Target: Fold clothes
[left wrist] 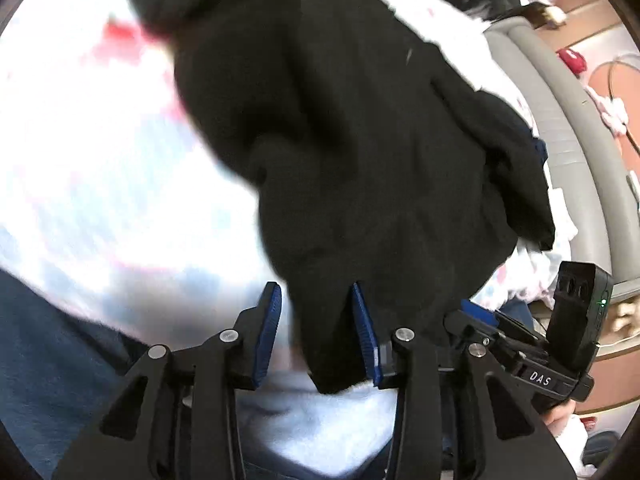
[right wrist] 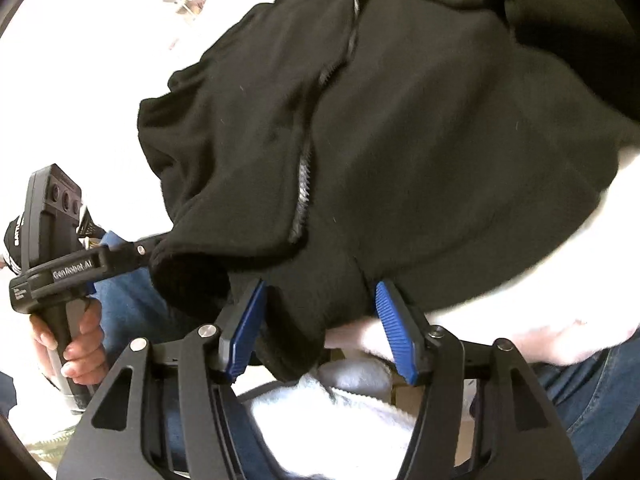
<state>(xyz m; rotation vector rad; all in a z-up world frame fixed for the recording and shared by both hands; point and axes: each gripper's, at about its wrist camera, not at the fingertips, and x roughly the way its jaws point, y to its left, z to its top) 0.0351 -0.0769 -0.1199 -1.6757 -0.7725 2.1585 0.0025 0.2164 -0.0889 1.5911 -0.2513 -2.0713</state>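
Note:
A black zip-up fleece jacket lies spread on a white, faintly patterned bed cover. Its zipper runs down the middle in the right wrist view. My left gripper is open at the near hem. The cloth lies against its right pad, with a gap on the left side. My right gripper is open too, and the jacket's hem hangs loosely between its blue pads. Each view also shows the other gripper beside it, the left one held by a hand.
A white towel-like cloth lies under the hem at the bed's near edge. The person's blue jeans are close below. A grey padded bed frame and scattered items on a reddish floor lie to the right.

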